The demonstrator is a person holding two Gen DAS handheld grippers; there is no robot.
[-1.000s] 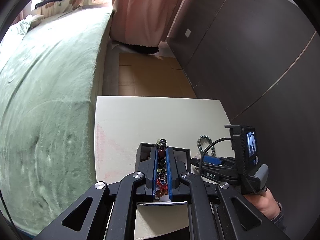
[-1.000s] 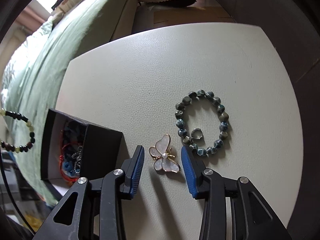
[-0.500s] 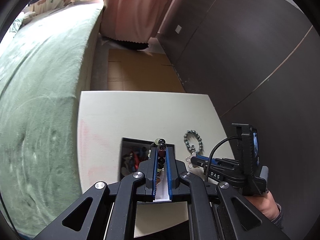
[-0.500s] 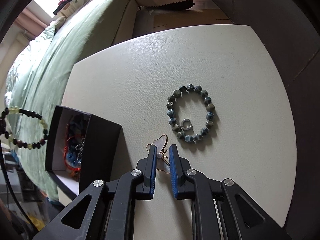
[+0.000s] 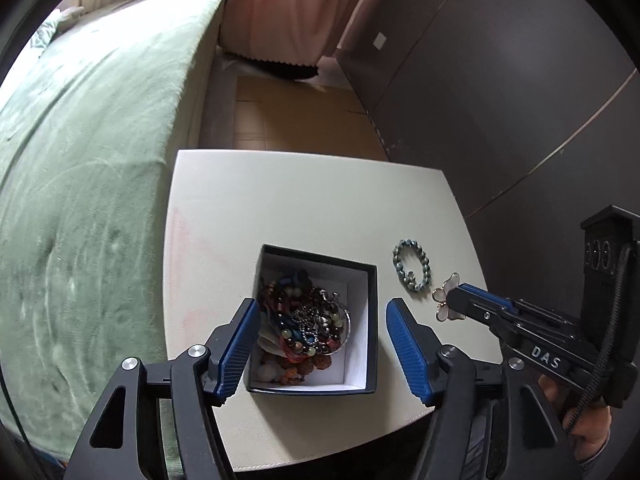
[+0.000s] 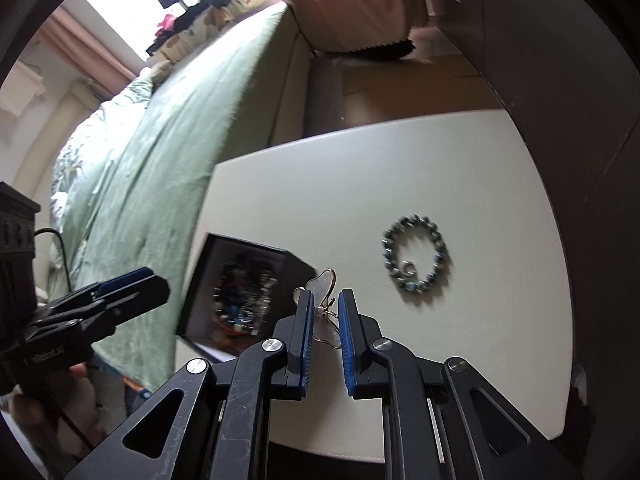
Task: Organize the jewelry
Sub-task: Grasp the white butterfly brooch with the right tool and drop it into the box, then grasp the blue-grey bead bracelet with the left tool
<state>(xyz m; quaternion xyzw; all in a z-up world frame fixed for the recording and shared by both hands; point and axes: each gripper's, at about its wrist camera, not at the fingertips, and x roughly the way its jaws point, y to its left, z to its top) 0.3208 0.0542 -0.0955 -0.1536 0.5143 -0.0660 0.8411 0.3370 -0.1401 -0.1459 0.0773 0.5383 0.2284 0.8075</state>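
A black jewelry box (image 5: 372, 320) with a white inside sits on the cream table (image 5: 280, 200), holding a heap of beads and chains (image 5: 308, 320). My left gripper (image 5: 320, 316) hovers over it, jaws opening, nothing pinched between them. My right gripper (image 6: 324, 304) is shut on a pearly butterfly brooch (image 6: 323, 282), lifted off the table right of the box (image 6: 298, 266). From the left wrist view the brooch (image 5: 445, 309) shows at the right gripper's (image 5: 456, 292) tip. A blue bead bracelet (image 6: 414, 256) with a small ring (image 6: 408, 268) inside it lies on the table.
A bed with a green blanket (image 5: 88, 200) runs along the table's left side. A dark wardrobe wall (image 5: 500, 100) stands on the right. Bare floor and a pink curtain (image 5: 288, 12) lie beyond the table. The left gripper (image 6: 140, 280) shows at the right wrist view's left edge.
My left gripper has opened and the dark beaded bracelet it pinched is gone from its jaws. My right gripper closed on the butterfly brooch and rose with it off the table.
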